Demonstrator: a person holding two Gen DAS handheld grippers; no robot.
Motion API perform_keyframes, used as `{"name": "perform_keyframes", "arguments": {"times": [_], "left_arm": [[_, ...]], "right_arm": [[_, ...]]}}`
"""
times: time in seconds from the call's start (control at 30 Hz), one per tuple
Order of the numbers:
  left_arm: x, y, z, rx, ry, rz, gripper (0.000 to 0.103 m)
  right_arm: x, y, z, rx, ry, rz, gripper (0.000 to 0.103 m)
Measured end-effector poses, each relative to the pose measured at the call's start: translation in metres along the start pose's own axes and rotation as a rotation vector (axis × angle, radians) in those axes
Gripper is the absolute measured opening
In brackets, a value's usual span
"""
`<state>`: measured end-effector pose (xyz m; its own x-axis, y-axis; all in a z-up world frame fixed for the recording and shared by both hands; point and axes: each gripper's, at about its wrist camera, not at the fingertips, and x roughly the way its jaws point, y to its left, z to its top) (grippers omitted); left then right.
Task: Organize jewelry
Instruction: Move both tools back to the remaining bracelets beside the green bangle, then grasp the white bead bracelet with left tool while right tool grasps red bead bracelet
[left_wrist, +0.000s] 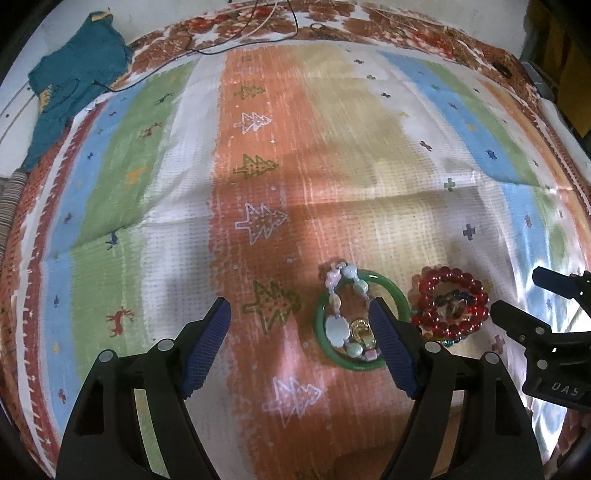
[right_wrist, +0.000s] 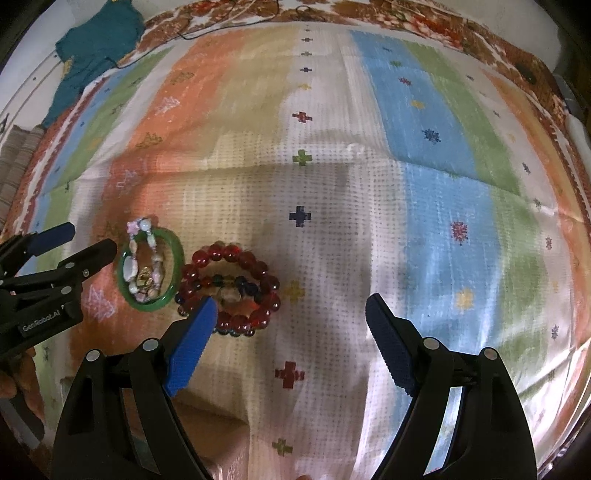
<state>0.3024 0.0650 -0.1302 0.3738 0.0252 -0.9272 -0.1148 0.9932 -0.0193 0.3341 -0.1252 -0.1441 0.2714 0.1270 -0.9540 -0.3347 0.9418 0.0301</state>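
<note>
Both grippers, left (left_wrist: 299, 317) and right (right_wrist: 290, 314), are hovering wide open and empty beside the bangle (left_wrist: 327, 347) and red beads (left_wrist: 452, 308).

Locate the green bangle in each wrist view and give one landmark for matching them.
Left wrist view: green bangle lower centre-right, partly behind the left claw's right finger.
Right wrist view: green bangle left of centre, near the left claw.
Shared landmark: red bead bracelet on the bangle's right side.

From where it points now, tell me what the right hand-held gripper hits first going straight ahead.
Probably only the striped cloth: the right hand-held gripper is open, nothing between its fingers. The red bead bracelet lies left of that line, by its left fingertip. Depth is unclear.
</note>
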Motion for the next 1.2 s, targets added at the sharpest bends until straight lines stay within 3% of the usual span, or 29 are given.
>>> {"name": "perform_keyframes", "arguments": {"times": [0.37, 0.4, 0.47, 0.6, 0.67, 0.7, 0.87, 1.0, 1.2], "left_arm": [[0.025, -0.011, 0.009, 0.064, 0.012, 0.008, 0.060], [0.027, -0.013, 0.009, 0.070, 0.013, 0.009, 0.057], [0.029, -0.017, 0.011, 0.080, 0.005, 0.007, 0.044], [0.031, -0.022, 0.012, 0.087, 0.022, -0.010, 0.029], [0.031, -0.023, 0.012, 0.084, 0.028, -0.024, 0.011], [0.031, -0.023, 0.012, 0.086, 0.025, -0.015, 0.009], [0.029, -0.023, 0.011, 0.072, 0.026, 0.003, 0.009], [0.025, -0.019, 0.012, 0.054, 0.020, 0.013, 0.008], [0.022, -0.014, 0.012, 0.039, 0.021, 0.009, 0.007]], "right_arm": [[0.022, 0.004, 0.014, -0.019, 0.023, -0.010, 0.082], [0.024, 0.003, 0.015, -0.022, 0.026, -0.012, 0.077], [0.030, 0.003, 0.016, -0.024, 0.040, -0.013, 0.068], [0.038, 0.003, 0.016, -0.033, 0.046, -0.020, 0.066], [0.040, 0.003, 0.018, -0.039, 0.040, -0.019, 0.062], [0.040, 0.004, 0.019, -0.044, 0.037, -0.016, 0.058], [0.041, 0.007, 0.020, -0.063, 0.030, 0.011, 0.044], [0.041, 0.012, 0.020, -0.073, 0.032, 0.023, 0.023], [0.044, 0.016, 0.016, -0.100, 0.025, 0.014, 0.016]]}}
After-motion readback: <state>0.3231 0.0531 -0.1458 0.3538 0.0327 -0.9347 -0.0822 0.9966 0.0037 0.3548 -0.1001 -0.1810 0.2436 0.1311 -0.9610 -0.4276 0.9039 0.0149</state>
